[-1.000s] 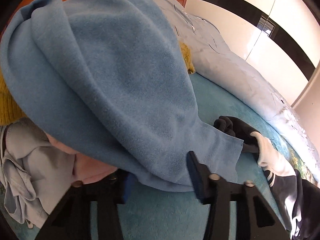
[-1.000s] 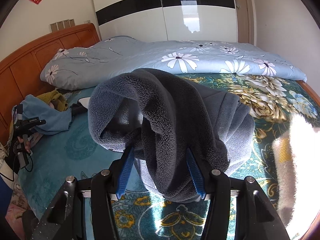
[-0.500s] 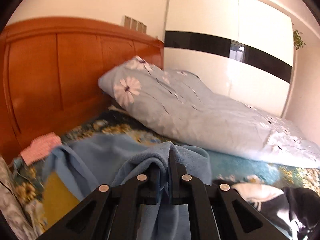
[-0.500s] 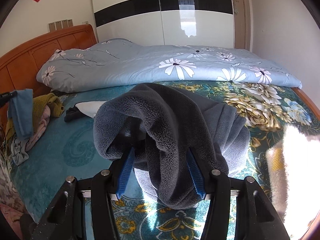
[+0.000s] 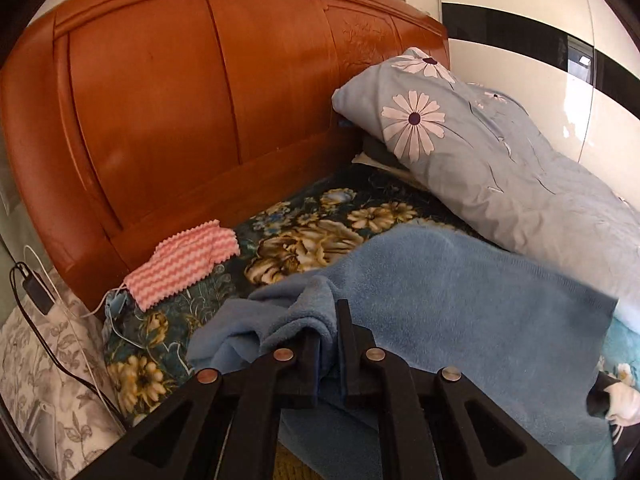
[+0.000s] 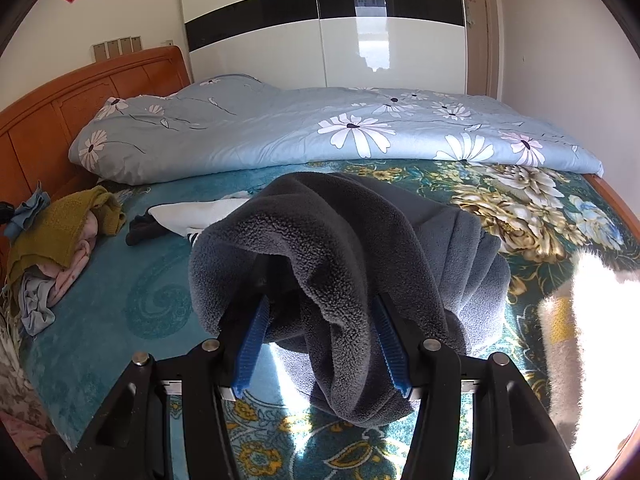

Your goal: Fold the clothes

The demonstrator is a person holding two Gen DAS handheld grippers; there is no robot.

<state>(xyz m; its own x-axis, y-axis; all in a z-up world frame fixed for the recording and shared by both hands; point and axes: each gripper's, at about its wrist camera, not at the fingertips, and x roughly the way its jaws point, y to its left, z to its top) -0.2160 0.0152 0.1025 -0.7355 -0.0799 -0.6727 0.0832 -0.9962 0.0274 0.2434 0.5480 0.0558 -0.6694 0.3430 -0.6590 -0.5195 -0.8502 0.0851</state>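
Daylight fills both sharp, barrel-warped fisheye views with black corners, sun blowing out a white patch right of the grey fleece (image 6: 360,264) and glare streaking the glossy wardrobe (image 6: 372,40) behind it.

The left matte-black plastic two-finger gripper (image 5: 328,344) has a forked frame of four angular struts with elongated triangular cut-outs. Four round silver pivot screws sit along the struts, two inner and two outer. Its fingers (image 5: 347,344) are flat black bars with narrow tips.

The right matte-black plastic two-finger gripper (image 6: 320,344) has the same strut frame, cut-outs and four round silver screws. Its fingers (image 6: 251,348) carry bright blue ribbed pads on their inner faces. A short silver metal rail section shows behind the base of each finger.
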